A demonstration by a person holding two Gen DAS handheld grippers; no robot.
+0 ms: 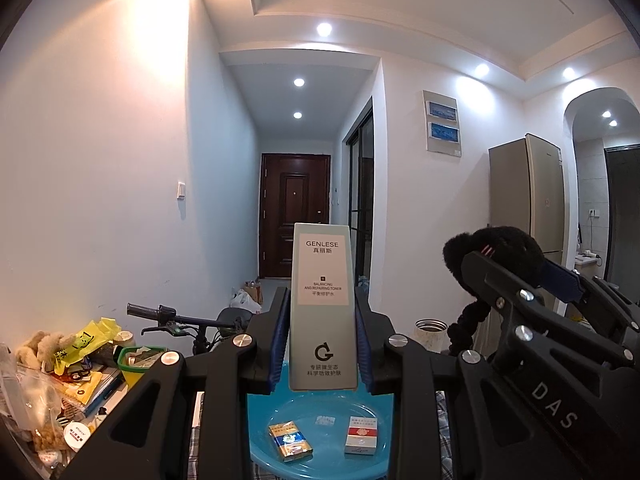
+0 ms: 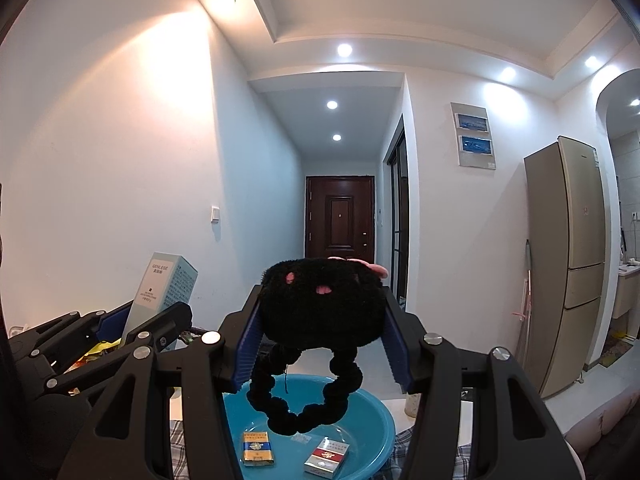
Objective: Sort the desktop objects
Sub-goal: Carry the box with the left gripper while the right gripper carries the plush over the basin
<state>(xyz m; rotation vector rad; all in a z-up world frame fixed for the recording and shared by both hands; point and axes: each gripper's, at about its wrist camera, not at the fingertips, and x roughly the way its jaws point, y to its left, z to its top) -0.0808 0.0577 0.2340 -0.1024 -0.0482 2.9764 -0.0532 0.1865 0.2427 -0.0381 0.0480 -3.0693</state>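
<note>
Both tongs are loaded: my left gripper point(image 1: 322, 340) clamps the tall pale-green toner box point(image 1: 322, 308) upright, my right gripper point(image 2: 322, 336) squeezes the fuzzy black plush scrunchie point(image 2: 320, 312). Directly below both sits the round blue plastic basin point(image 2: 372, 420), so either load just needs lowering.

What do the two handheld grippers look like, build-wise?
Both match: the left gripper and right gripper have matte black linkage frames with round silver pivot bolts and ribbed blue pads lining the fingers. The right one's arm carries white "DAS" lettering.
</note>
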